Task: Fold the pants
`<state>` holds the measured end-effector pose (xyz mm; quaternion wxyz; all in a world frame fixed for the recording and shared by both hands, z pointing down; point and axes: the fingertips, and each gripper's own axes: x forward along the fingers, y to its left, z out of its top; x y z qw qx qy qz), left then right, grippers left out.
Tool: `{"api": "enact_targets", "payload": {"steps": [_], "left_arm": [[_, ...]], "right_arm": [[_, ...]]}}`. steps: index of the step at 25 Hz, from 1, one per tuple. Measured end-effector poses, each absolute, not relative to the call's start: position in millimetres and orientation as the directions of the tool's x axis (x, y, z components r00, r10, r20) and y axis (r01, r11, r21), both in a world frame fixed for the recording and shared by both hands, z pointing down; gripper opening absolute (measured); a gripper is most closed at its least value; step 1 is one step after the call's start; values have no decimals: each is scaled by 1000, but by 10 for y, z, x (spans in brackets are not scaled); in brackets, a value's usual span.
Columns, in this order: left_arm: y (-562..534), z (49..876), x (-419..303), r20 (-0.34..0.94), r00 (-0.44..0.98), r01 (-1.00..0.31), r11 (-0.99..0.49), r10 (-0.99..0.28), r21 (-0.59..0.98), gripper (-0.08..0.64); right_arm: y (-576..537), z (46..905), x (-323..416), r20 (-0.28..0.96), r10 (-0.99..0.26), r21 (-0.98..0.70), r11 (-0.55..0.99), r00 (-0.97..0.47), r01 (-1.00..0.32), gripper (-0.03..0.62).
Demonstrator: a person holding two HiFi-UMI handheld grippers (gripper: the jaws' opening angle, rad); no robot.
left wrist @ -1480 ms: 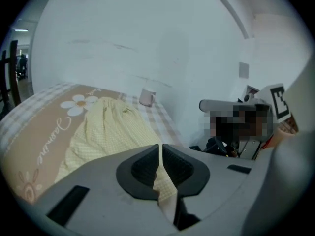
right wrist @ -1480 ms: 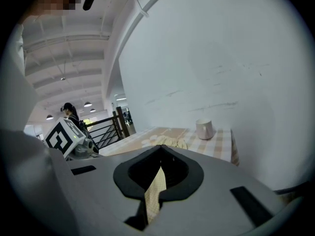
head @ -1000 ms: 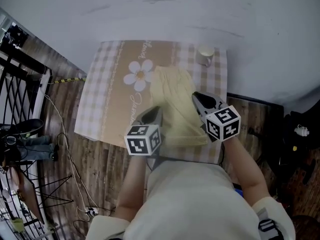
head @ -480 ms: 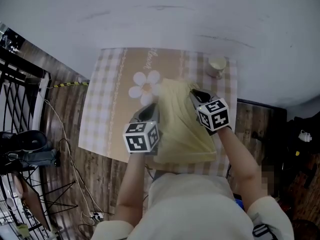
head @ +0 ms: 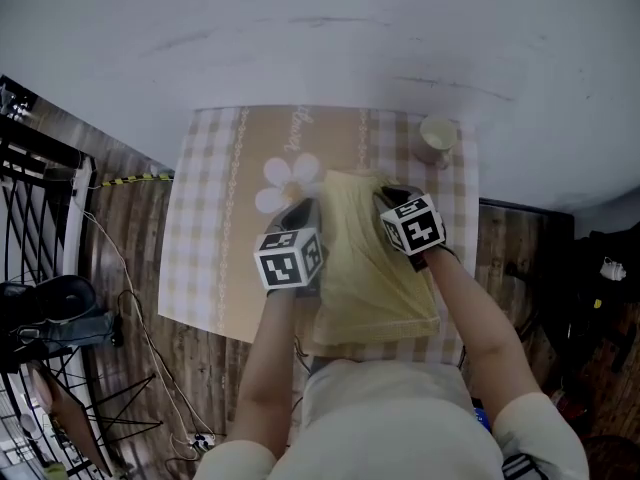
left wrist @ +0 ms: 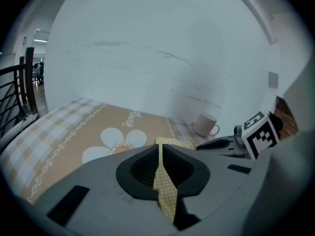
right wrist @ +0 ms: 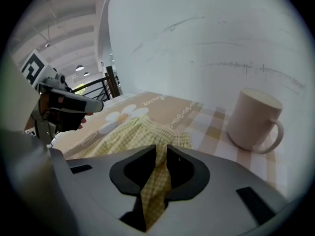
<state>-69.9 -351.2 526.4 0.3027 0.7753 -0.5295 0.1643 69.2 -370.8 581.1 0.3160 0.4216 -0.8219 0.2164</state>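
One pair of pale yellow gingham pants (head: 378,273) lies on the table (head: 205,223), and both jaws are clamped on it. In the left gripper view, the left gripper (left wrist: 161,154) has its jaws closed down to a narrow slit, with a thin pinched strip of the checked fabric running through that slit and hanging down below the pads. In the right gripper view, the right gripper (right wrist: 161,154) pinches a thicker bunch of the same fabric between its jaws, and the gathered waistband lies spread on the table just ahead of them. From the head view the pants sit between the two grippers, the left one holding the cloth's left edge and the right one its right edge at the far end, while the rest of the garment stretches back to the table's near edge, close to the person's body. There are two grippers, each carrying one cube with square markers and each held by one hand. One pale mug (head: 435,140) stands upright at the far right corner of the table, apart from the pants and beyond the right gripper. The table is covered by one beige checked tablecloth (head: 225,138) printed with one white daisy (head: 283,181), which shows just to the left of the pants' far end
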Motion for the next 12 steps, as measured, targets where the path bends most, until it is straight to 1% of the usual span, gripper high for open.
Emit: {"api": "enact_targets", "payload": {"steps": [5,12], "left_arm": [[-3685,5399,-637,593,388,-921,-266,-706,285,21],[-3829,5619,-501,634,427,-904,-313,-645,291,25]], "right_arm": [[-3720,5880,685,728,-527,-80,570,-438,-818,17],[-3838,5724,810,721,-532,-64,588,-445,-807,9]]}}
